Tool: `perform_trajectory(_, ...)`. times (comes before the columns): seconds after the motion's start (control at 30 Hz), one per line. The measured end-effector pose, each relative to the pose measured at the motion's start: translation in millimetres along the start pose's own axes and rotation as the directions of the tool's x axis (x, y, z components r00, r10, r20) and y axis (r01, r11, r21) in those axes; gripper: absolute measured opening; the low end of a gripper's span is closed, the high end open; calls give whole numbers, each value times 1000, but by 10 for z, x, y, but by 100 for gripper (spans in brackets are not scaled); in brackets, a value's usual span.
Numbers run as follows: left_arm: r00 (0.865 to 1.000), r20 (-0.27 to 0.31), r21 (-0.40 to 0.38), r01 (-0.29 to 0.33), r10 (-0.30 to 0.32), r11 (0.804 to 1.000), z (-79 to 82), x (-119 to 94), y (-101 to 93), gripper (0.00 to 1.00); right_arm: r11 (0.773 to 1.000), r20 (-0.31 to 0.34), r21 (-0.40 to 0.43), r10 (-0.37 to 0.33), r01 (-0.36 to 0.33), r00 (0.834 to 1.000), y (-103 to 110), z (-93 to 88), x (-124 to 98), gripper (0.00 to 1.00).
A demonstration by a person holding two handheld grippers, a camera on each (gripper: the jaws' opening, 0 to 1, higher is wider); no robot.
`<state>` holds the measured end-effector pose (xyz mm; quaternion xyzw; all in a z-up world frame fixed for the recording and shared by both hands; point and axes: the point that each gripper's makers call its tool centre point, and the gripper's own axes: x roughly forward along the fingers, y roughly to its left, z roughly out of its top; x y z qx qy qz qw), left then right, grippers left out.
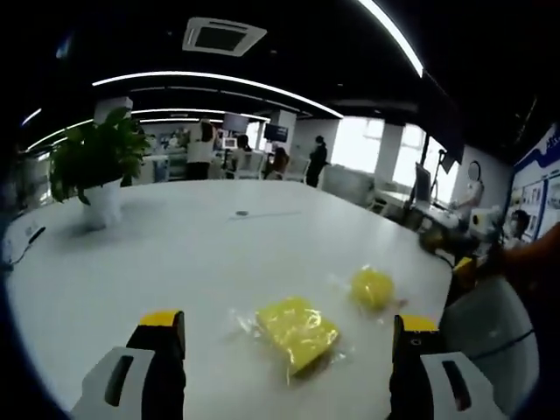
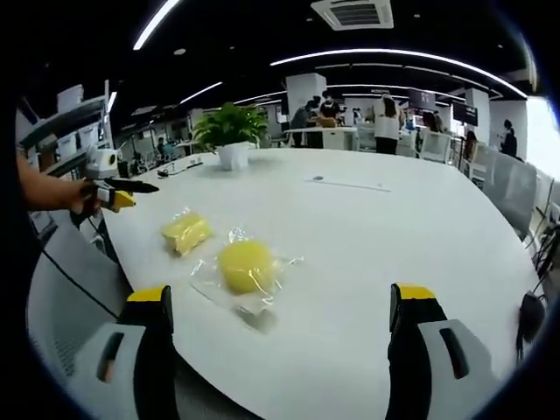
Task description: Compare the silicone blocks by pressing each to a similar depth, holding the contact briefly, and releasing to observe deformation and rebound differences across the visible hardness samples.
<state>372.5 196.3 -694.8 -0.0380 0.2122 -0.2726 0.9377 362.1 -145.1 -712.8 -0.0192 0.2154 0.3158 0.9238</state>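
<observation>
In the left gripper view, the left claw was held spread wide above the near edge of a large white table, with nothing between its yellow-tipped jaws. A rectangular yellow silicone block, wrapped in clear plastic, was seen lying flat on the table just beyond the jaws, near that edge. A round yellow silicone block, also wrapped in clear film, was seen lying a little farther along the same edge, apart from the rectangular one. A potted plant was seen standing well away, towards the far left side of the table, and a small dark disc was seen near the table's middle. People were seen standing in the office area beyond the far edge.

In the right gripper view, the right claw was likewise held spread, empty, above the table's near edge. The round yellow silicone block was seen resting just ahead of the jaws, untouched, and the rectangular yellow silicone block was seen lying beyond it, closer to the left edge. The left claw was seen entering from the left, held in a hand beside the table's edge; whether it was spread could not be told from that view. The potted plant was seen at the far side.
</observation>
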Motion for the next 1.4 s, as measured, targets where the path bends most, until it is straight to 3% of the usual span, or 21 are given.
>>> perform_trajectory(0.27,1000,10,6,5,-5,1000,44,-21,-15,100,1000,3,-10,0,0,1000,14,-20,39,97)
perform_trajectory(0.5,1000,8,-8,-5,5,1000,-60,-82,-19,100,1000,-12,-24,17,-17,1000,45,-52,51,97)
perform_trajectory(1.0,1000,7,-21,-5,5,1000,-120,-122,-39,100,1000,13,-18,15,-14,1000,45,-13,29,97)
perform_trajectory(1.4,1000,22,-18,-12,12,1000,-82,-150,-46,100,1000,12,-19,5,-5,1000,25,-6,7,97)
